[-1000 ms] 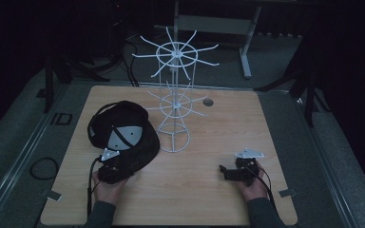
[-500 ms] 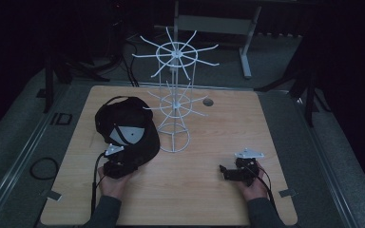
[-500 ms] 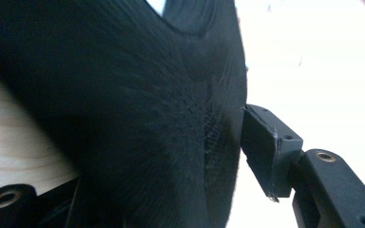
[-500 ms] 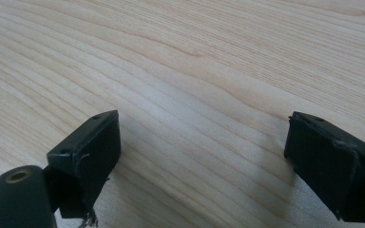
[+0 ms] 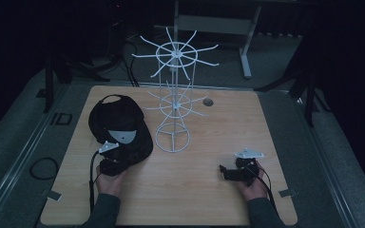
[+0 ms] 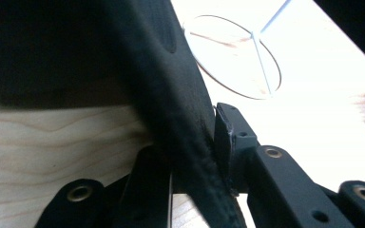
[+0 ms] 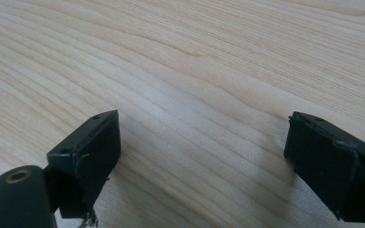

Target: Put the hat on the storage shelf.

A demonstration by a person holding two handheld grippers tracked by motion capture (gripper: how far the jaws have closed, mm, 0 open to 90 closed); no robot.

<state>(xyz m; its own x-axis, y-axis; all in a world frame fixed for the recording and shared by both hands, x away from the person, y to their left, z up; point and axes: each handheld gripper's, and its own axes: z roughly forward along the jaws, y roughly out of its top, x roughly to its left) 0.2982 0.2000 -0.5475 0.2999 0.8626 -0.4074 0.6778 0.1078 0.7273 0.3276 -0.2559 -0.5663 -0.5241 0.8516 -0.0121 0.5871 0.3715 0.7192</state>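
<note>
A black cap (image 5: 119, 121) with a pale grey patch lies on the left half of the wooden table (image 5: 209, 204). My left gripper (image 5: 116, 159) is at its near edge, shut on the cap's edge. In the left gripper view the black fabric edge (image 6: 171, 95) runs between the jaws of the left gripper (image 6: 195, 156), and both pads press on it. At the front right of the table, my right gripper (image 5: 225, 172) points left. In its own view the right gripper (image 7: 202, 156) is open just above bare wood, with nothing between its jaws.
A white wire rack (image 5: 173, 95) stands mid-table, with two tiers of radiating prongs. Its ring base (image 6: 237, 61) sits just right of the cap. A small dark round disc (image 5: 208, 102) lies behind the rack. A metal stand (image 5: 209, 23) is on the dark floor beyond the table.
The cap and my left gripper have shifted slightly away from the person. The right gripper has stayed put.
</note>
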